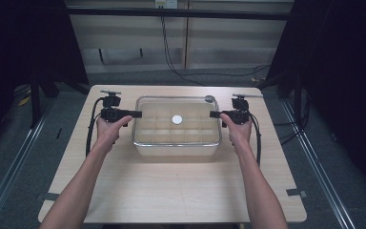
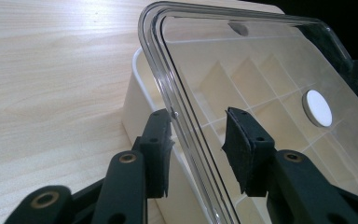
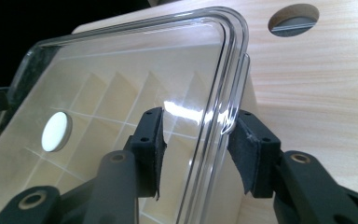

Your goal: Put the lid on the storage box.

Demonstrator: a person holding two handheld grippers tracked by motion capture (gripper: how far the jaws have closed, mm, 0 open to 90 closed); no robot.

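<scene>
Light wood table (image 1: 171, 191) in a dark-curtained bay, grey floor around it, cables running along the back wall.

Box: a cream compartmented box (image 1: 176, 143) sits mid-table, between my two claws. A clear lid (image 1: 176, 119) lies on top of it, with a white round disc (image 1: 177, 119) at the lid's centre. Through the lid I see the divider grid.

Left claw (image 2: 198, 149): jaws part open, straddling the lid's left rim. One pad (image 2: 161, 140) is outside the edge, just beside the box wall; the other pad (image 2: 240, 144) is over the lid. Gap visible on both sides, so the pads aren't pressing on it. No grip.

Right claw (image 3: 198, 149): same on the opposite short side. Jaws part open across the lid's rim, one pad (image 3: 151, 140) over the lid, one pad (image 3: 249, 149) outside it. Can't tell for sure whether the outer pad touches the rim; looks clear.

In the high view both claws (image 1: 124, 114) (image 1: 226, 115) point inward at the box ends, level with the lid.

Beyond my right claw, a round hole (image 3: 293, 19) in the tabletop near the box's far corner.
</scene>
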